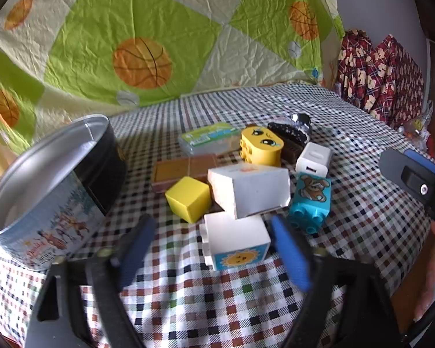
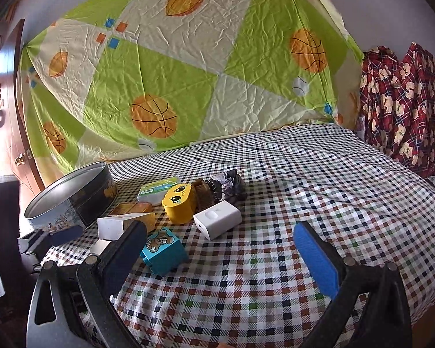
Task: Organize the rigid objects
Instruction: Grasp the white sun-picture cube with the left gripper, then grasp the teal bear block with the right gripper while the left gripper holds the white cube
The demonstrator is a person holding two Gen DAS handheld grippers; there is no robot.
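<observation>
A: Blocks and small boxes lie in a heap on the checked cloth [image 1: 362,203], just right of the tin [image 1: 52,191], which stands unlidded. Which piece goes first?

B: The sun block [image 1: 236,240], I judge. It sits straight ahead of the left gripper [image 1: 214,249], between the spread blue pads [image 1: 290,256], neither pad touching it.

A: How does it lie?

B: Sun face toward the camera, studs to the left, its long side running away from the fingers. A plain closing would catch its two side faces.

A: And the right gripper [image 2: 220,249]?

B: Also spread wide and holding nothing. It is farther off; the bear block [image 2: 163,250] lies just beside its left finger, the white charger [image 2: 217,221] beyond.

A: So the left is nearer?

B: Yes, and nearer the tin, which sits to its left. The white carton [image 1: 249,191] leans close behind the sun block, so that may get nudged.
</observation>
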